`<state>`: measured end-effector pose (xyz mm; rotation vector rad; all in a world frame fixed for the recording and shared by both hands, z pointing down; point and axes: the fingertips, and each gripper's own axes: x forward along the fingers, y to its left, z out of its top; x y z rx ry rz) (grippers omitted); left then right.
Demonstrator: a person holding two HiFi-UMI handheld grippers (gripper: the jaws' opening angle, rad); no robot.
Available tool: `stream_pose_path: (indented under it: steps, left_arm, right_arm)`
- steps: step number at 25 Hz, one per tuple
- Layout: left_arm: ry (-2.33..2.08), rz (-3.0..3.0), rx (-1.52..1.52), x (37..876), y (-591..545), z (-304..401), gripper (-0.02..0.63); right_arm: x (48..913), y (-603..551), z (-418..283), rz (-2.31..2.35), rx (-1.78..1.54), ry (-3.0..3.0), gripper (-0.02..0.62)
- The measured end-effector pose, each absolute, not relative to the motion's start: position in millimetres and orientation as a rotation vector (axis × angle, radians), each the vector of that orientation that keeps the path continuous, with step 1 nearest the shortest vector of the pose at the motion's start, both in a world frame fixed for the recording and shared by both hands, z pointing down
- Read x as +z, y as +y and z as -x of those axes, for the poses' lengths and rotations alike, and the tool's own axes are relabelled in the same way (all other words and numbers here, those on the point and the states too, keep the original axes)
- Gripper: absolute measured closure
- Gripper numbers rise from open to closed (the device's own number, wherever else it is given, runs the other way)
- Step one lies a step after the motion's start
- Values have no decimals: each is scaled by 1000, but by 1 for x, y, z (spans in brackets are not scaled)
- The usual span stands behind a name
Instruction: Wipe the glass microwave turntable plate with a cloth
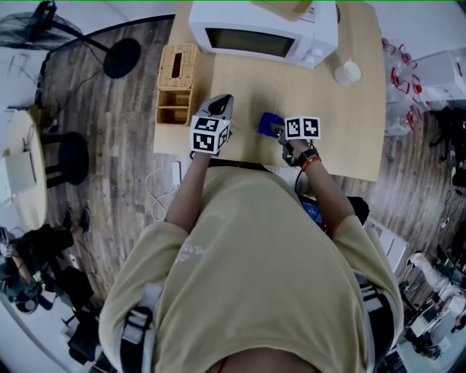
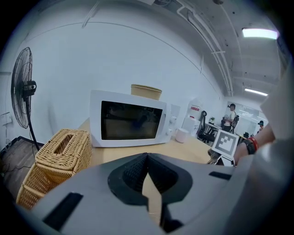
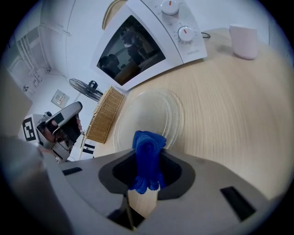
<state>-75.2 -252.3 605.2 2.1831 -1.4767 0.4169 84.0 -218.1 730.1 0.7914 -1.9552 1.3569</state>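
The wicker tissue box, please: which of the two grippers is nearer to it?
Left. The left gripper is close beside the wicker tissue box; the right gripper, clamping the blue cloth, is farther off, beyond the left one.

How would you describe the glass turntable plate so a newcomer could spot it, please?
Find the white microwave on the wooden table. Before its door lies the glass plate: flat, round and see-through, unlike the woven wicker box beside it.

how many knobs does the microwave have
2, both on the control panel at the right of the microwave door: an upper knob and a lower knob beneath it.
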Motion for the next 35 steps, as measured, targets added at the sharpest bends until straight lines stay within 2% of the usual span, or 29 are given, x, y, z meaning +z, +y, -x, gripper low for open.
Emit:
stream_pose_path:
  steps: [4,15,20,27,31,35]
  left_arm:
    - [-1470,-2216,399,590,-266,85,586]
    - [-1565,-2315,270,512,-314,126,586]
    - [-1636,-2389,217,466,-336,137,586]
    - [-1786,-2473,110,388,-366,146,586]
    - [-1847,-2489,54,361,-371,153,586]
    - [-1864,-2479,38,355,-372,154,586]
  right_arm:
    - [699,-240,-75,-870,1253,-2038,486]
    - [548,-314,-15,-1109,848,-2370,486]
    - [498,-343,-8,-1236,720,-2460,486]
    - [405,-387,-1,-1459,362,-2582,486]
    - [376,-398,2,-1528,250,-2607,488]
    - [375,-401,0,-1543,273,-2597,491]
